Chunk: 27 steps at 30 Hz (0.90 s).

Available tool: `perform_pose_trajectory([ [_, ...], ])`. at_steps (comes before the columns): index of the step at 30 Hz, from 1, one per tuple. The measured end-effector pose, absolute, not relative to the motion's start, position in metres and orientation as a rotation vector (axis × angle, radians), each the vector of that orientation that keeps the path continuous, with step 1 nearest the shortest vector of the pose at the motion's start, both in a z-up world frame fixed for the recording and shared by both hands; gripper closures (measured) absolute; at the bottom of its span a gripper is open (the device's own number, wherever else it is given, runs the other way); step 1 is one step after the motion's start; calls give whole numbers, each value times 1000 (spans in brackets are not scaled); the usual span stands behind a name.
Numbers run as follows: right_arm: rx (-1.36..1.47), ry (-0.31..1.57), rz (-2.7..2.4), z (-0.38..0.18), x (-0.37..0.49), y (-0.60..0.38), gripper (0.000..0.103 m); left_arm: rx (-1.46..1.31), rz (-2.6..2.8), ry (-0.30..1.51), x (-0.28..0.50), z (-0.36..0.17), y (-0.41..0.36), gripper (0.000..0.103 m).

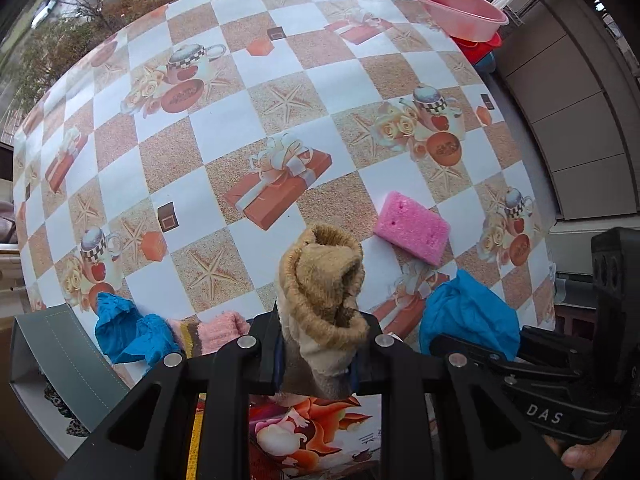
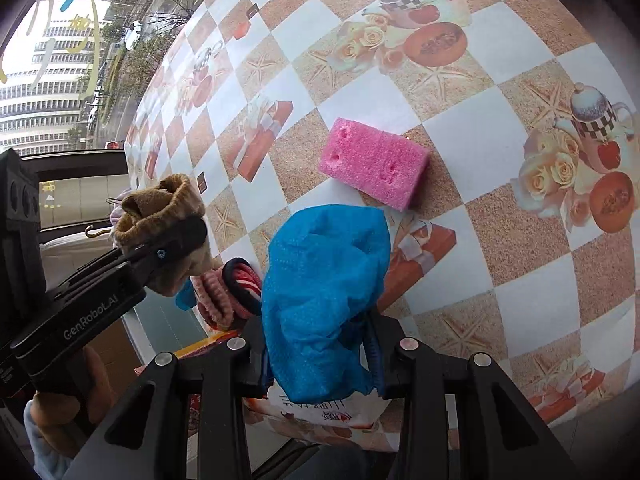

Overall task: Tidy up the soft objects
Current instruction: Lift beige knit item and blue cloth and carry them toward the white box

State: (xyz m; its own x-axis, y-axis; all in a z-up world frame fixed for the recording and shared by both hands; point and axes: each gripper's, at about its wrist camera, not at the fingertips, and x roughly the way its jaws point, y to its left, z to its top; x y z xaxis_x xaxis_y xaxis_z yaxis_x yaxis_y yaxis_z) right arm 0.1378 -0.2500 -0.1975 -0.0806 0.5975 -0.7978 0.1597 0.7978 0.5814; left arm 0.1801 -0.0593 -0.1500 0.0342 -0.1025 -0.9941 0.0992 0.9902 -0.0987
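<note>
One tan sock clamped in left gripper, one blue cloth pinched in right gripper (both above the table), one pink sponge on checked tablecloth, second blue cloth and pink basin in left view only.

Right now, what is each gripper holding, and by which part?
The left gripper pinches the tan sock near its lower end; the right gripper pinches the blue crinkly cover by its lower bunched part.

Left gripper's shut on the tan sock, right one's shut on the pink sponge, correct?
Not quite. The left gripper is shut on the tan sock, but the right gripper is shut on a blue shoe cover; the right wrist view shows the pink sponge lying free on the table.
</note>
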Motion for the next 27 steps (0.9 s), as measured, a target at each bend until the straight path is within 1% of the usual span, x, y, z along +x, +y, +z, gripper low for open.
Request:
perform_pose_trajectory([
  [2,606,1642,377,-195,130,-255,65,12,-187,1510,165,-137,-60,78],
  [3,600,1644,365,-194,125,-259,65,22,-206,1505,169,-130,-71,78],
  [6,602,1647,326,-191,113,-269,65,56,-257,1493,151,-122,-85,78],
  [14,573,1612,284,-169,93,-264,65,85,-363,1494,97,-114,-103,78],
  [19,539,1621,290,-159,74,-254,65,101,-388,1463,65,-96,-98,78],
  [27,512,1631,322,-139,48,-232,65,35,-345,1385,34,-63,-65,78],
])
